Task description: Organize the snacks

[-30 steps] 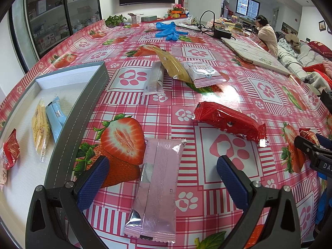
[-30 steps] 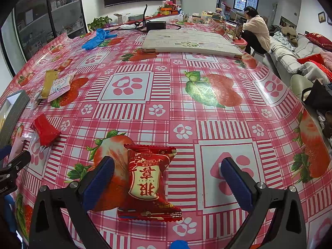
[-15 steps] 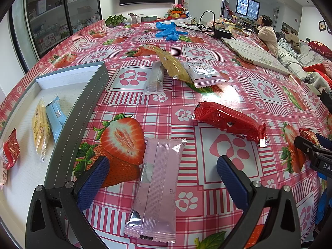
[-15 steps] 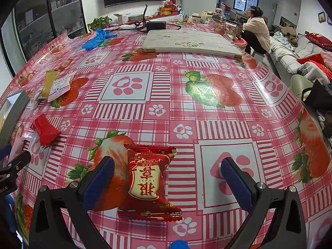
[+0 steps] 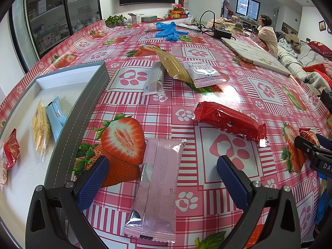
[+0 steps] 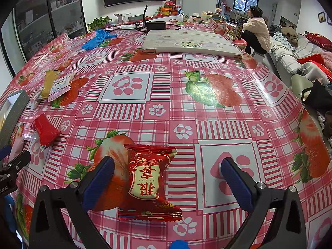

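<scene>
On the strawberry-print tablecloth (image 5: 132,108), a pink snack packet (image 5: 157,188) lies lengthwise between the wide-spread fingers of the left gripper (image 5: 161,178) — nothing held — with the grey-rimmed tray (image 5: 78,112) just to its left holding yellow, blue and red packets. The right gripper (image 6: 168,178) is likewise wide open and empty, straddling a red snack packet (image 6: 148,182) that lies flat — nearer its left finger.
</scene>
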